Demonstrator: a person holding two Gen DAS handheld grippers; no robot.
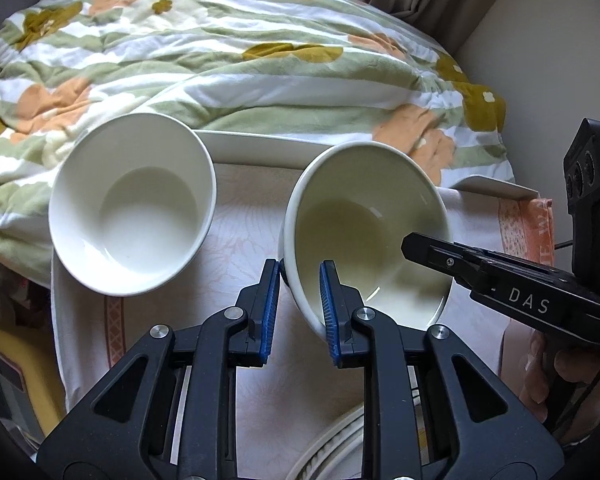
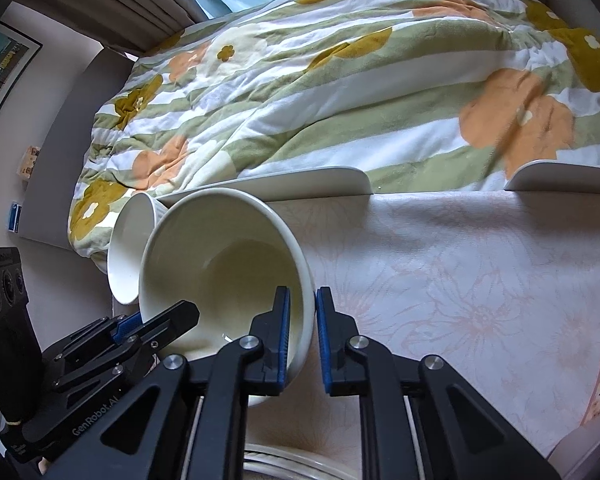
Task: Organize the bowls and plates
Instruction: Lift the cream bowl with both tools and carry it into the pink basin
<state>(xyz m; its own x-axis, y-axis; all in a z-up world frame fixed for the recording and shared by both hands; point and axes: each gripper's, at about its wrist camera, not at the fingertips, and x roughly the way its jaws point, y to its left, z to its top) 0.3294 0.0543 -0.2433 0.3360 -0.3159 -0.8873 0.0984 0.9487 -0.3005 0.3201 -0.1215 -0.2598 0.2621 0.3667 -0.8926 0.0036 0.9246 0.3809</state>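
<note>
Cream glaze fills both views: the nearer bowl [image 1: 364,240] sits on the cloth-covered surface [image 1: 244,216] directly ahead of both our tools, and a second, whiter bowl [image 1: 134,204] stands to its left, apart from it in the left wrist view.

Our left gripper [image 1: 300,304] straddles the near-left part of the nearer bowl's rim, one blue pad outside the wall and one inside. Its jaws look parted slightly wider than the wall, so we judge they are not yet clamped, though we cannot be sure.

Our right gripper [image 2: 302,328] straddles the opposite, right-hand part of the same rim, again one pad inside and one outside. A thin gap shows at the outer pad, so this too reads as around the rim rather than pinching it.

The bowl is round, so no long axis matters; what counts is that the rim wall runs between each pair of pads, roughly in line with the fingers. Both hands are equally near.

Part of a ringed plate [image 1: 332,444] shows below the tools at the bottom edge. We judge the next move is closing on the rim and lifting the bowl towards its neighbour or that plate.
</note>
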